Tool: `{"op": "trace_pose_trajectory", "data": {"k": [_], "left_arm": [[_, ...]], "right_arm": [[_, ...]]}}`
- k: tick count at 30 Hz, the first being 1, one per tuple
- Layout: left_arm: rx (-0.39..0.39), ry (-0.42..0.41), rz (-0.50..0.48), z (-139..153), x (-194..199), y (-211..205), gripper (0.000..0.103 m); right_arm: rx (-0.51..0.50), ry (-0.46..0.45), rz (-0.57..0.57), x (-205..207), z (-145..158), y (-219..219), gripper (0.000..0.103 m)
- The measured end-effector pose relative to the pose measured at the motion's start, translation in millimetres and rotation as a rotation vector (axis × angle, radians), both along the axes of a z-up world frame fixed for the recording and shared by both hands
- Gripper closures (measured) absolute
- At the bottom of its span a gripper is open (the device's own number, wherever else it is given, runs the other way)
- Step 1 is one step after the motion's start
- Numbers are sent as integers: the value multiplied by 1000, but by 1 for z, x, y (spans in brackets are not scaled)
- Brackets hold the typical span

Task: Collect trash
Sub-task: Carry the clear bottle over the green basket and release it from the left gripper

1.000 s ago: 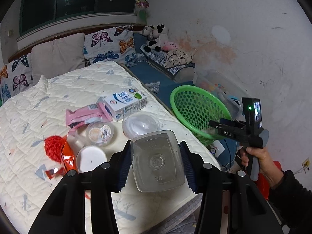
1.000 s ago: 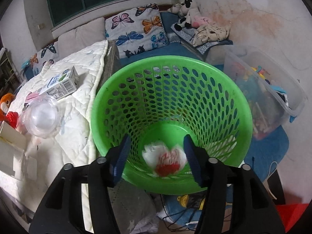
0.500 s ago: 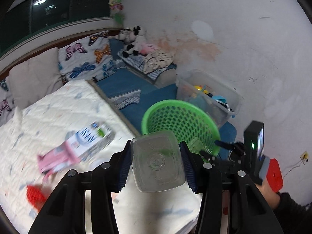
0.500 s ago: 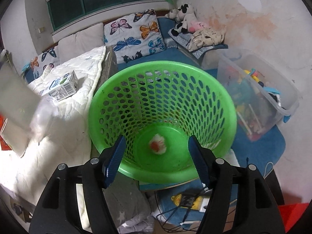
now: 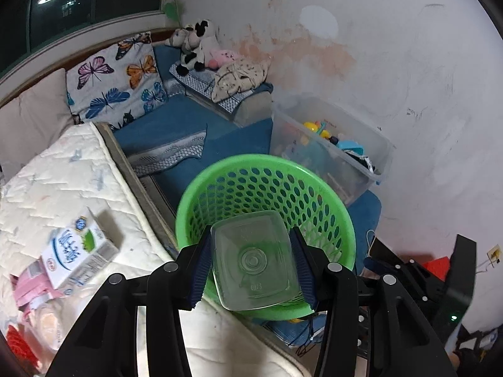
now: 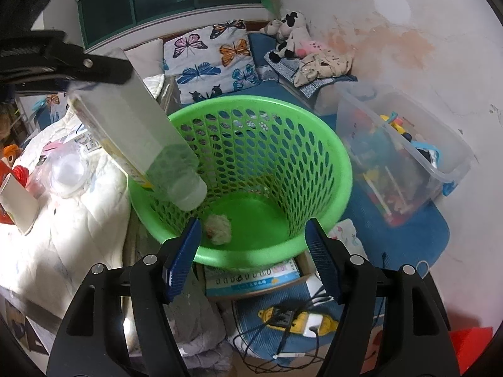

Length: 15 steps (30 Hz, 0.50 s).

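Left wrist view: a clear plastic bottle (image 5: 253,259) is gripped between the pads of the left tongs (image 5: 251,267) above the green basket (image 5: 314,185).

Seen from the right wrist, the bottle is tilted neck-down over the basket's near-left rim, its cap end inside the opening. The right tongs (image 6: 253,256) stand open with nothing between them, their jaws having just been widening, held over the basket's near rim. A crumpled white-and-red wad (image 6: 218,229) lies on the basket floor. A milk carton (image 5: 78,256) and pink wrapper (image 5: 30,289) are left on the quilted bed (image 5: 63,188) beside the basket.
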<state>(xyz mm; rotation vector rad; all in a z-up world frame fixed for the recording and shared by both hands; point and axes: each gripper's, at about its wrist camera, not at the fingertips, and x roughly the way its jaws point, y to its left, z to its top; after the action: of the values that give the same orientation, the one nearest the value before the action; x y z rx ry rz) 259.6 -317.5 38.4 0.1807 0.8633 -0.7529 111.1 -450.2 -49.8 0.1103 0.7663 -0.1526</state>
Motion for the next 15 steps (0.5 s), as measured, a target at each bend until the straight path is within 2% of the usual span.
{"op": "trace_pose_trajectory", "data": {"k": [4,7,15], "left_arm": [[-12,26,-11,-10,-2,-7,56],[-19,37,-14,-12,-3,-9,51],[-40,16,34,-8,-20,24,51]], "right_arm": [[9,5,-7,-3,-3,-3,34],[13,3,-6,-3,-2,-2,34],[25,-21,20,-14,5,14,34]]}}
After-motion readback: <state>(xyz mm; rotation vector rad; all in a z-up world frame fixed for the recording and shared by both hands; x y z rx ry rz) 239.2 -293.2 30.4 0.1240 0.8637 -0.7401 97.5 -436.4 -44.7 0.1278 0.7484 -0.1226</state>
